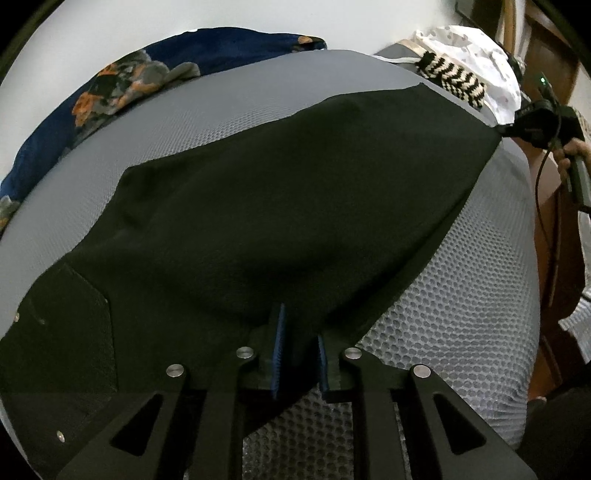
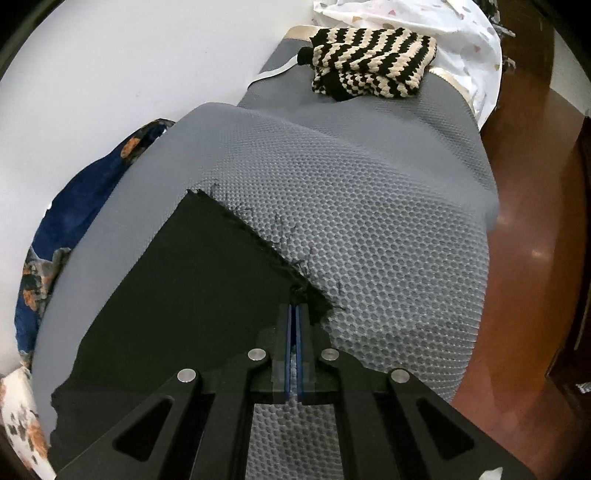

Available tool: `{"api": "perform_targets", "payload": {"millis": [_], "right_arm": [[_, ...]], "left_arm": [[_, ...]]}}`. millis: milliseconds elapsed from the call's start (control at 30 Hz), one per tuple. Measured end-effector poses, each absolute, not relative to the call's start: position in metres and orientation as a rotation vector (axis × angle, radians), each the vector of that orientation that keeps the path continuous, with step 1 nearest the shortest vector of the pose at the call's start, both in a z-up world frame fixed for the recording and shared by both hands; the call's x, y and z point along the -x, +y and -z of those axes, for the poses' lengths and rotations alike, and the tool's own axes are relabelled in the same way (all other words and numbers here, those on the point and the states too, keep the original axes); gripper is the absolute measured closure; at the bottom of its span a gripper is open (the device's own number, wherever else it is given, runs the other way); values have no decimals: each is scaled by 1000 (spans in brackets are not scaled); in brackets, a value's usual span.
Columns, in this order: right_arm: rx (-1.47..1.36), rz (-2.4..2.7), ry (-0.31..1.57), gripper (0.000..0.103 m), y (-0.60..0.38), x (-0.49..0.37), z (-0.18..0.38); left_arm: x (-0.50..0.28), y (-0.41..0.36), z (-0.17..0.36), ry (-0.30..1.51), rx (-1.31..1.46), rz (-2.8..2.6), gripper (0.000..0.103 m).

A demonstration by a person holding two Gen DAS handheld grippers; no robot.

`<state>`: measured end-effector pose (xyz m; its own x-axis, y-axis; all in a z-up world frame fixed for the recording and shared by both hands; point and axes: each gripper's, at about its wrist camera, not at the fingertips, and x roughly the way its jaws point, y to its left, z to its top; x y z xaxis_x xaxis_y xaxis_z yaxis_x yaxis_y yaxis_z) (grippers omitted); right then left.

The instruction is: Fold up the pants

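Black pants [image 1: 280, 192] lie flat across a grey mesh mattress [image 1: 443, 314]. In the left wrist view my left gripper [image 1: 300, 326] sits at the near edge of the pants. Its blue pads stand a little apart, with the cloth's edge lying between them and not pinched. Far right, a hand holds my right gripper [image 1: 504, 130] at the far corner of the pants. In the right wrist view that gripper [image 2: 295, 308] is shut, its tips on the frayed hem corner [image 2: 310, 295] of the pants [image 2: 177, 280].
A black-and-cream striped knit [image 2: 373, 66] and a white patterned cloth [image 2: 424, 22] lie at the mattress's far end. A blue floral blanket [image 1: 122, 85] runs along the white wall. The wooden floor [image 2: 524, 258] lies beyond the mattress's right edge.
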<state>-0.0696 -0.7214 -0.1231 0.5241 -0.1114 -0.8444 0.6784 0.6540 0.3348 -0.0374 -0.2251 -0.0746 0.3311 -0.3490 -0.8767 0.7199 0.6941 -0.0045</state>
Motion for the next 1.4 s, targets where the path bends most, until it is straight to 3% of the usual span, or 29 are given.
{"api": "perform_targets", "payload": {"millis": [200, 267, 333, 400, 500, 800, 1067, 1167, 1400], "right_arm": [[-732, 548, 950, 101, -721, 67, 139], [-734, 568, 957, 85, -722, 66, 137], [-748, 578, 982, 76, -726, 66, 136], [-769, 590, 966, 75, -729, 68, 130], [-738, 615, 941, 75, -727, 67, 114], [-501, 379, 959, 74, -643, -2, 68], [-290, -102, 1056, 73, -492, -83, 61], [-266, -272, 1079, 67, -445, -107, 60], [-164, -544, 1152, 65, -339, -156, 66]], "left_arm": [[37, -224, 76, 1000, -437, 751, 86], [36, -223, 76, 1003, -424, 761, 83], [34, -223, 74, 1016, -402, 778, 74], [29, -221, 71, 1033, -386, 769, 55], [25, -213, 61, 1042, -327, 791, 40], [6, -168, 28, 971, -174, 735, 33], [-25, -105, 33, 973, -79, 481, 33], [-31, -81, 35, 965, -56, 414, 33], [-37, -41, 43, 966, -8, 309, 33]]}}
